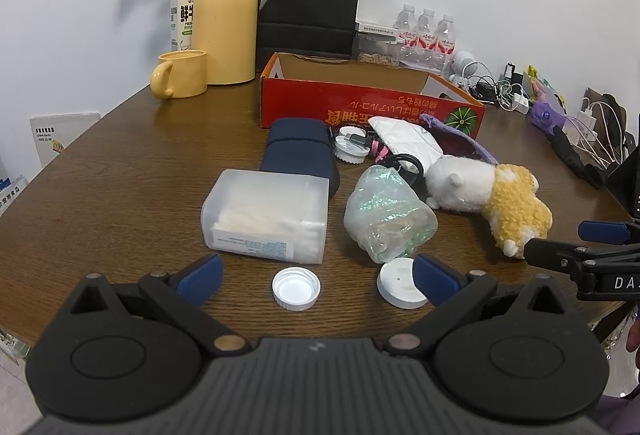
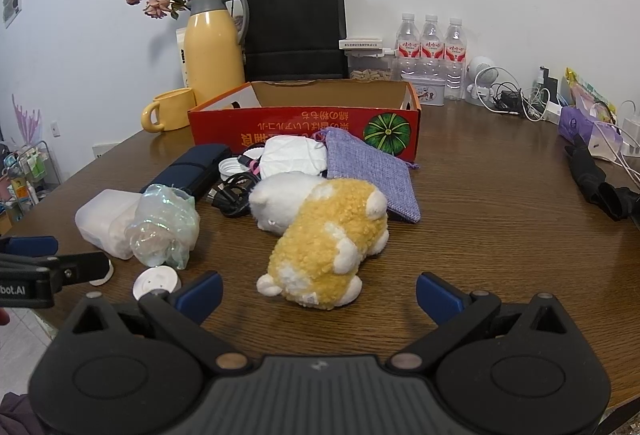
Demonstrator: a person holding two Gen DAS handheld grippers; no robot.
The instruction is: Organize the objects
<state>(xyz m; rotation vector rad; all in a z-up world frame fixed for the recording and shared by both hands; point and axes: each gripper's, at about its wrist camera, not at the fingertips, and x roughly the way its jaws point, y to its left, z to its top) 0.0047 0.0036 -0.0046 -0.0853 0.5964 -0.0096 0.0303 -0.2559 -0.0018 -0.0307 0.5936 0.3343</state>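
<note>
Box: the red cardboard box (image 2: 304,123) sits open toward the back of the desk (image 2: 500,235), and what I can see of the inside looks bare, so I'd say nothing's been sorted yet.
Loose stuff: all in a pile just in front of the box. Plush toy (image 2: 320,235), purple pouch (image 2: 372,171), white mask (image 2: 290,157), black cable (image 2: 234,195), navy case (image 1: 300,155), cotton swab box (image 1: 266,215), crumpled plastic bag (image 1: 386,213), bottle cap (image 1: 296,289) and white lid (image 1: 400,285).
Left gripper (image 1: 316,281): fingers spread wide, holding nothing, cap sits between them.
Right gripper (image 2: 318,293): fingers wide apart too, empty, lined up on the plush toy.
Progress: basically at the start, whole pile left to go.
</note>
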